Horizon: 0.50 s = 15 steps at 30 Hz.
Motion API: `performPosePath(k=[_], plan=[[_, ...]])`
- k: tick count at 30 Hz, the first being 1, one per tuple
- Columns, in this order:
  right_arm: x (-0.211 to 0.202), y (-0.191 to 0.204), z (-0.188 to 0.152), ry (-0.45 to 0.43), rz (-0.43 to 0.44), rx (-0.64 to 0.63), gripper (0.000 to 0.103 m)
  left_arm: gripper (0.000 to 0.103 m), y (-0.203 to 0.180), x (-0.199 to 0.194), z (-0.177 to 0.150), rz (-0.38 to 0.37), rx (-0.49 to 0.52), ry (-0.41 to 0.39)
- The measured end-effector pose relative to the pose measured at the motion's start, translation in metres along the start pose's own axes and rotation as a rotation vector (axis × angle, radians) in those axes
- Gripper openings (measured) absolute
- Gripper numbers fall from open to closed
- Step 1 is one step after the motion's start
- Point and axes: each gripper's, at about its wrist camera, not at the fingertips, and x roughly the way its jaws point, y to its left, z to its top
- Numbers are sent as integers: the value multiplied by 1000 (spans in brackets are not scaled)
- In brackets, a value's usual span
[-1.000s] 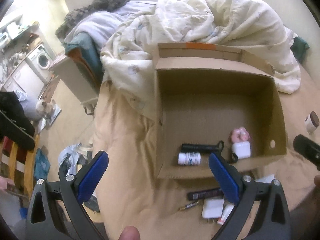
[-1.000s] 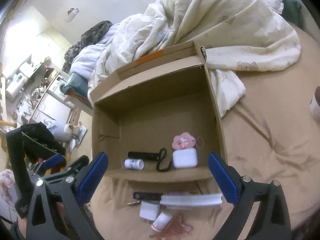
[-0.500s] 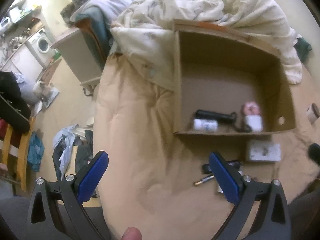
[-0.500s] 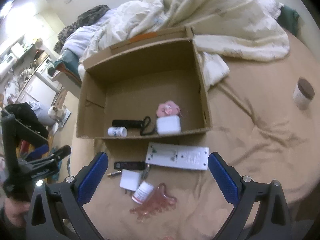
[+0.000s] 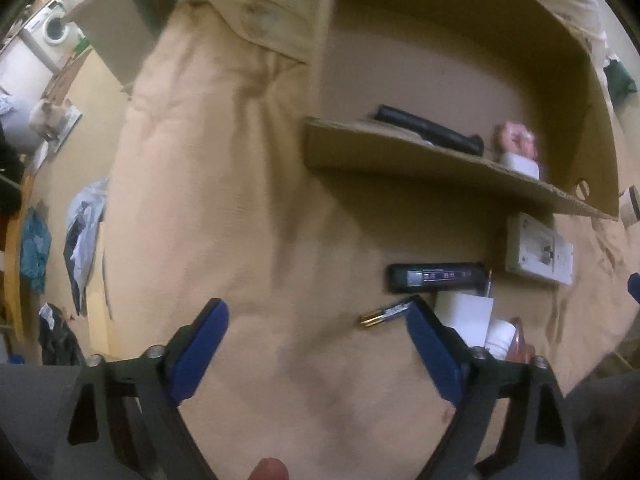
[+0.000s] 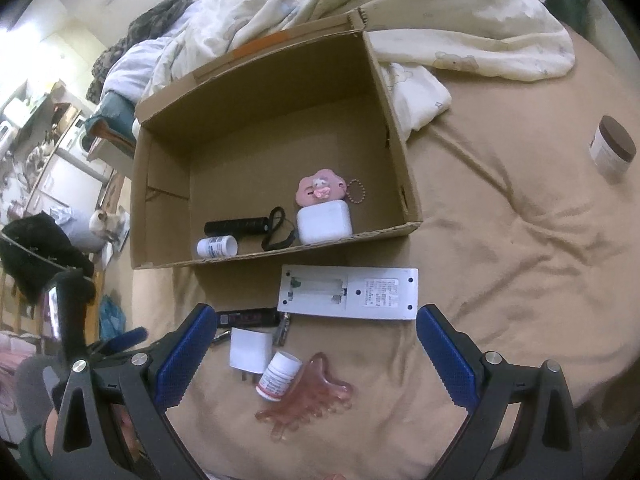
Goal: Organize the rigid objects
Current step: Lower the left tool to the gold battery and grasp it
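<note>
Bed sheet, tan, w/ cardboard box; left gripper & right gripper both spread, empty.

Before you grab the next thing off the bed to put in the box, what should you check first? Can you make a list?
1. Left gripper open and holding nothing: ok.
2. Right gripper open and holding nothing: ok.
3. Room left in the cardboard box: ok, most of its floor is bare.
4. Things still waiting outside: ok, remote, pill bottle, white charger and pink comb lie in front of the box.
5. Battery lined up between the left gripper's fingers: not ok, it sits by the right finger.
6. Jar within reach: cannot tell.
</note>
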Motion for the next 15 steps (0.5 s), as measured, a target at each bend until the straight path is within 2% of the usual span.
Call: performPosePath(k=[5, 9, 13, 14, 15], plan=[[4, 1, 1, 8, -21, -16, 103, 83, -19, 21, 0, -12, 10, 37], [8, 0, 1, 20, -26, -15, 103, 83, -26, 40, -1, 17, -1, 78], [13, 1, 1, 39, -33, -29, 103, 83, -29, 43, 0, 21, -28, 70], [14, 2, 1, 42, -35, -31, 103, 78, -30, 42, -1, 15, -24, 66], [14, 2, 1, 44, -35, -32, 103, 63, -32, 42, -2, 13, -12, 64]])
